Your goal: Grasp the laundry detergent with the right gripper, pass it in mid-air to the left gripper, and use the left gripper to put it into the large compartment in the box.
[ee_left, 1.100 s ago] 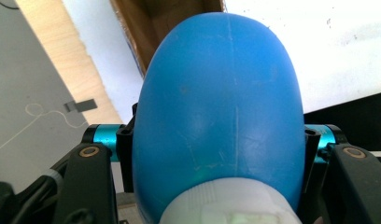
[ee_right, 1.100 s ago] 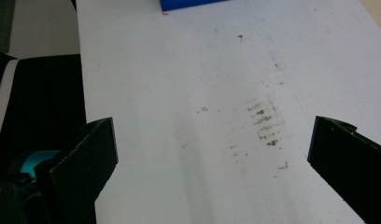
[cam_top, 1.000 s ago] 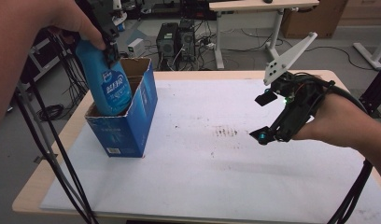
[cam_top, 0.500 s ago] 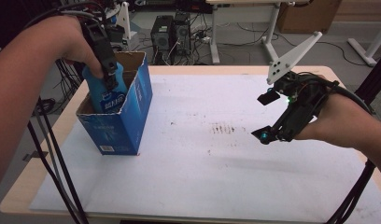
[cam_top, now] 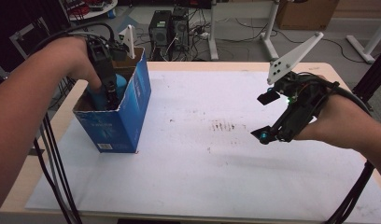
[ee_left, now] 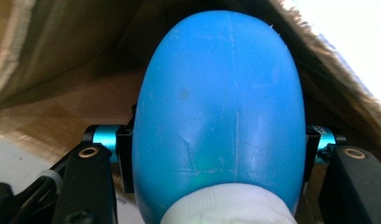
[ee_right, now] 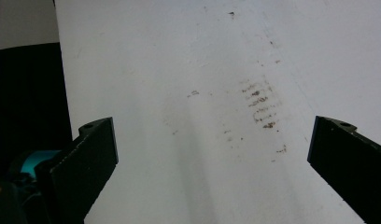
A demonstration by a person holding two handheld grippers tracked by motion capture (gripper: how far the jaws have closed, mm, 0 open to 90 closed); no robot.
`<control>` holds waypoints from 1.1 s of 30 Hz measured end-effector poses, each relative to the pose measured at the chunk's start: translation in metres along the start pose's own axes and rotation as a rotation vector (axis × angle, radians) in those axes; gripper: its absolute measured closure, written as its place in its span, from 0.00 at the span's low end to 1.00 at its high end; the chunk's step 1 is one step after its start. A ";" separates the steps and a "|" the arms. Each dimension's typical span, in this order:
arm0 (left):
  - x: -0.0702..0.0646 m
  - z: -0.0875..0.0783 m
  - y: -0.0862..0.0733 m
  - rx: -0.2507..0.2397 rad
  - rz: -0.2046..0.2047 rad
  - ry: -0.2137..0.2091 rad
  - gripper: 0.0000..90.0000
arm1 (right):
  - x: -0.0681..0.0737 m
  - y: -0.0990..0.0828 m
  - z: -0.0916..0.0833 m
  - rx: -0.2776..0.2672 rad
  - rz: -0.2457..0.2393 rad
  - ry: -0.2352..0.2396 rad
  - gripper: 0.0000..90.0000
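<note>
Bottle [cam_top: 107,95] inside blue box [cam_top: 118,126]

A white sheet [cam_top: 212,182] covers most of the counter [cam_top: 37,163], whose pale wooden edge shows along the left and far sides. The sheet carries a patch of small brown smudges [cam_top: 222,126] near its middle. Beyond the counter the floor [cam_top: 328,46] is grey, and loose black cables [cam_top: 198,32] run across it. A dark computer tower [cam_top: 169,28] stands on the floor behind the far edge. To its right rise the white legs of a desk [cam_top: 268,37], and a brown cardboard carton [cam_top: 306,13] sits farther back. The light is even and fairly dim.
</note>
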State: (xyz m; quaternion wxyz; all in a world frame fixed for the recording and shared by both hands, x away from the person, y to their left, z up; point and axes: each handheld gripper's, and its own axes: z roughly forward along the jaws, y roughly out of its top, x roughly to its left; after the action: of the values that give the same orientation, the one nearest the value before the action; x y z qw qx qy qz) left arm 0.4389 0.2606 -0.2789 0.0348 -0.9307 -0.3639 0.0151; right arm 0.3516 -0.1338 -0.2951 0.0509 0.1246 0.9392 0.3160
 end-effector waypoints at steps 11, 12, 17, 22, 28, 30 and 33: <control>0.004 0.011 0.000 -0.010 -0.010 -0.018 0.42 | 0.001 0.002 0.004 0.004 -0.004 0.001 0.01; 0.004 0.011 0.000 -0.013 -0.012 -0.019 0.42 | 0.001 0.002 0.004 0.004 -0.004 0.003 0.01; 0.008 0.010 0.000 -0.011 -0.028 -0.038 0.37 | 0.002 0.000 0.003 0.010 -0.001 -0.001 0.01; 0.011 0.007 -0.001 -0.027 -0.052 -0.050 0.33 | 0.001 -0.003 0.000 0.014 0.006 -0.005 0.01; 0.010 -0.001 -0.001 -0.038 -0.053 -0.048 0.29 | 0.001 -0.001 -0.002 0.014 0.002 -0.007 0.01; 0.009 -0.004 -0.001 -0.041 -0.057 -0.047 0.28 | 0.001 -0.001 -0.001 0.012 0.005 -0.007 0.01; 0.009 -0.013 -0.003 -0.042 -0.064 -0.034 0.26 | -0.001 -0.002 -0.002 0.011 0.012 -0.007 0.01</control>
State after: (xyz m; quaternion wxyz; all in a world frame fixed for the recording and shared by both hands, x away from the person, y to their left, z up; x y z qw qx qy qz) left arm 0.4441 0.2681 -0.2656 0.0096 -0.9186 -0.3944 0.0222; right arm 0.3520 -0.1371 -0.2947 0.0515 0.1314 0.9400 0.3106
